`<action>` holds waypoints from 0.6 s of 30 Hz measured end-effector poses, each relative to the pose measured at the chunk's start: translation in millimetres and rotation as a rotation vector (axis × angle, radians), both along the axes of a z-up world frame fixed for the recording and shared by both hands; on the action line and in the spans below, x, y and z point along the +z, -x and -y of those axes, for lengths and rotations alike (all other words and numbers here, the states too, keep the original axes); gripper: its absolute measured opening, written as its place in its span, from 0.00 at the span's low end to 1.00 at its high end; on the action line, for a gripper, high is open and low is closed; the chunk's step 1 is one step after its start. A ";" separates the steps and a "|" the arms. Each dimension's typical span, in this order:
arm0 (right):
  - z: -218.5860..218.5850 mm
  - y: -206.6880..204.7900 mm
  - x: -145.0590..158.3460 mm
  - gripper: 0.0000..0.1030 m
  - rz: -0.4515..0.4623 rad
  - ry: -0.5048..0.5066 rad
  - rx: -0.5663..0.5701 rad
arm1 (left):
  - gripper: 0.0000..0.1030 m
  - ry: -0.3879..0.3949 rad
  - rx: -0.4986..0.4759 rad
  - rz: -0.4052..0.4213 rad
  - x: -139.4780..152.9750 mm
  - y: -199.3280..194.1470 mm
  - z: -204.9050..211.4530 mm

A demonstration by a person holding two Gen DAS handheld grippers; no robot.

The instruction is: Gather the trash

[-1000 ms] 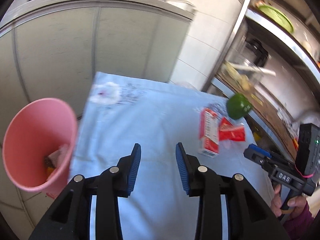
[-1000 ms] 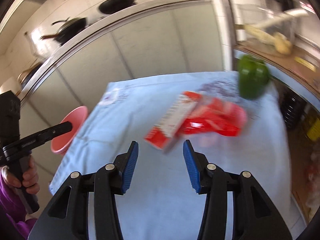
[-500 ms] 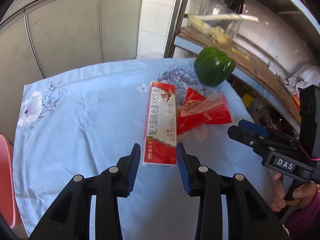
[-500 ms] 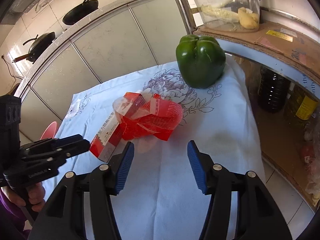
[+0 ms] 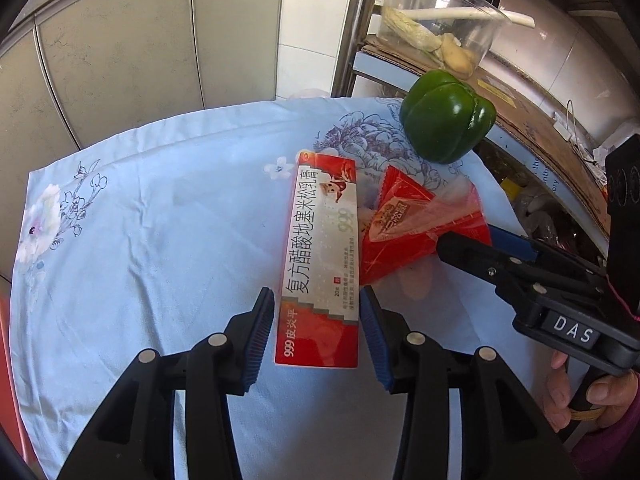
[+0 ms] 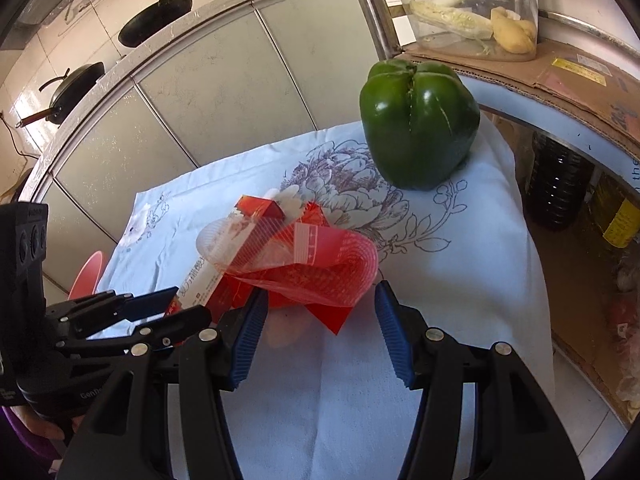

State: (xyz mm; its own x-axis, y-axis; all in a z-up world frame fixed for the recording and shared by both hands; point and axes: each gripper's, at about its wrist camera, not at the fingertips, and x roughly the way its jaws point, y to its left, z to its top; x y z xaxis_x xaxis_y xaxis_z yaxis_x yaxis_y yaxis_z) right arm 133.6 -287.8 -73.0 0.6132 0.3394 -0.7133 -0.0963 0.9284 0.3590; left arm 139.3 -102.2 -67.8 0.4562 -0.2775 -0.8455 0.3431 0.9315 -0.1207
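Observation:
A red and white ointment box point(image 5: 320, 256) lies on the light blue tablecloth point(image 5: 160, 232). My left gripper point(image 5: 318, 320) is open with its pads on either side of the box's near end, not clamped. A red plastic wrapper point(image 6: 296, 264) lies beside the box, partly over it. My right gripper point(image 6: 320, 320) is open, with its jaws around the wrapper's near edge. The right gripper also shows in the left wrist view point(image 5: 484, 246), touching the wrapper point(image 5: 416, 224). The left gripper shows in the right wrist view point(image 6: 168, 308) at the box point(image 6: 200, 288).
A green bell pepper point(image 5: 446, 118) stands at the table's far right corner, also in the right wrist view point(image 6: 418, 124). A pink bin point(image 6: 86, 276) sits beyond the table's left edge. A shelf with cardboard point(image 6: 560, 72) and bottles point(image 6: 560, 192) borders the right side. Cabinets stand behind.
Both grippers have moved forward and down onto the trash. The left now straddles the box's end and the right has reached the wrapper. The pink bin has left the left view.

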 end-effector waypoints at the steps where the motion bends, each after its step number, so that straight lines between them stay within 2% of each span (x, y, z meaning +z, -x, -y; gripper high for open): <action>1: -0.1 0.2 0.4 0.54 0.007 -0.005 -0.003 | 0.42 -0.005 0.003 0.011 0.3 1.3 -0.6; 3: -0.7 -0.3 0.3 0.51 0.012 -0.021 -0.003 | 0.40 -0.001 0.006 0.019 0.9 3.5 -1.8; 5: -1.8 -0.8 0.2 0.28 0.008 -0.018 -0.001 | 0.40 0.006 0.008 0.026 1.6 6.2 -2.5; 8: -3.5 2.6 0.3 0.11 0.001 -0.016 -0.004 | 0.39 0.006 0.020 0.053 5.5 12.2 -6.1; 18: -10.1 34.8 25.1 0.07 0.065 -0.022 0.010 | 0.38 0.021 0.095 0.117 29.6 41.6 -35.0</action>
